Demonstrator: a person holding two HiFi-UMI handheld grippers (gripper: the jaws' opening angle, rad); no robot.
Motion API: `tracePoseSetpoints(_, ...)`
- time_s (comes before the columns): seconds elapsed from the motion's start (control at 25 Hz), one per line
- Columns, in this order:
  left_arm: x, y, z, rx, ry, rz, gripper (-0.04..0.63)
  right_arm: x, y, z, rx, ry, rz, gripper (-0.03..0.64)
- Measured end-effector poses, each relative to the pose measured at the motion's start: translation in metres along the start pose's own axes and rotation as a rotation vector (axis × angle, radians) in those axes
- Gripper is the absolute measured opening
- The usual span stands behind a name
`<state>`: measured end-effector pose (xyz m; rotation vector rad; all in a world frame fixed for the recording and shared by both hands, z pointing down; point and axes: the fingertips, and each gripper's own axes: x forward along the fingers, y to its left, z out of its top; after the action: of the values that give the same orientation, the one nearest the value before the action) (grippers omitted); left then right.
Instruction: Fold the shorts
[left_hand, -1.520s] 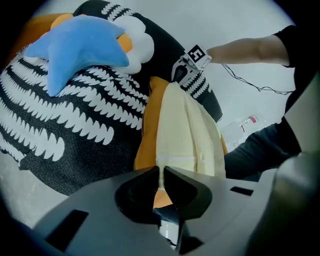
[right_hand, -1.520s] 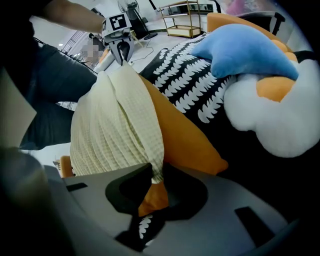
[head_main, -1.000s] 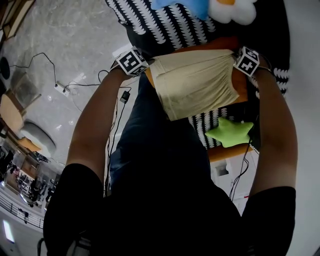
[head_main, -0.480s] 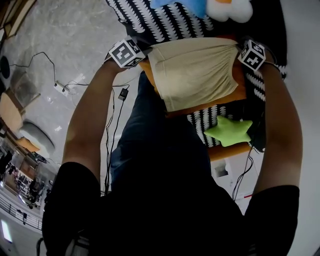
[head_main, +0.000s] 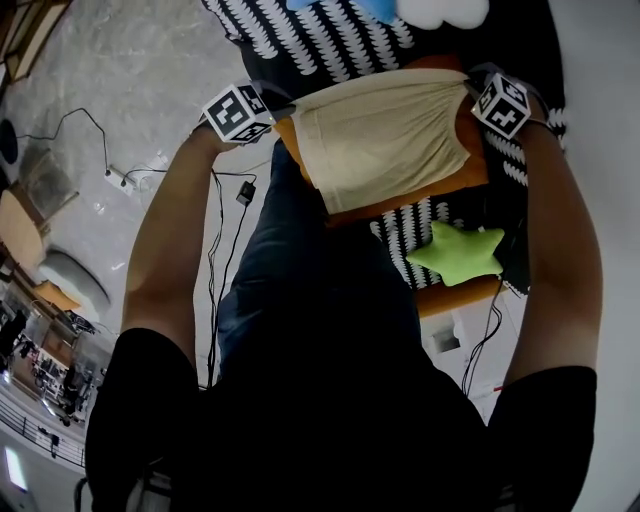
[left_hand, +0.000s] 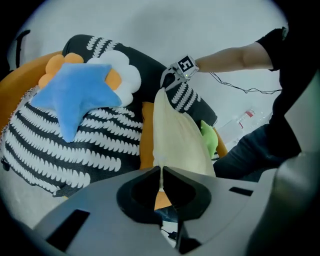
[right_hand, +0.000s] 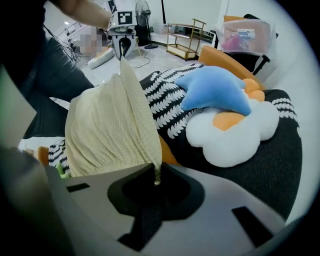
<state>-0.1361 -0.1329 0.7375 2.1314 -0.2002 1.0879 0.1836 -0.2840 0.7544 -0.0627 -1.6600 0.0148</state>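
Observation:
The cream-yellow shorts (head_main: 385, 140) hang stretched between my two grippers above an orange seat (head_main: 470, 180). The left gripper (head_main: 282, 110) is shut on one top corner of the shorts (left_hand: 175, 135); its jaws pinch the fabric edge (left_hand: 161, 179). At the other top corner the right gripper (head_main: 470, 88) is shut on the shorts (right_hand: 110, 125), with cloth pressed between its jaws (right_hand: 156, 176). The cloth drapes downward from both pinches.
A black-and-white patterned cushion (head_main: 330, 40) lies behind the shorts, with a blue star pillow (right_hand: 215, 90) and a white cloud pillow (right_hand: 235, 135) on it. A green star pillow (head_main: 460, 252) lies on the seat. Cables (head_main: 215, 200) run over the floor at the left.
Both grippers have risen with the shorts, which now hang a little higher. The left gripper has moved outward to the left, pulling the top edge tighter.

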Motion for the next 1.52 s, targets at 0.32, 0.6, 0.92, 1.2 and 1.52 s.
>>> tracePoseSetpoints(0.32,0.014,-0.057,-0.010,0.027,0.027,-0.108,0.029,-0.012,0.032,-0.019,0.036,-0.022,-0.036,0.041)
tracePoseSetpoints(0.6,0.027,-0.104,-0.019,0.043,0.005,-0.147,0.029,-0.018,0.064,-0.038,0.050,-0.021,-0.046,0.041)
tracePoseSetpoints(0.92,0.043,-0.140,-0.025,0.072,-0.015,-0.158,0.028,-0.016,0.099,-0.059,0.052,-0.017,-0.049,0.040)
tracePoseSetpoints(1.2,0.064,-0.175,-0.036,0.081,-0.006,-0.185,0.028,-0.009,0.124,-0.074,0.046,-0.021,-0.057,0.040)
tracePoseSetpoints(1.52,0.094,-0.215,-0.050,0.079,0.001,-0.208,0.028,-0.001,0.161,-0.095,0.053,-0.012,-0.057,0.040)
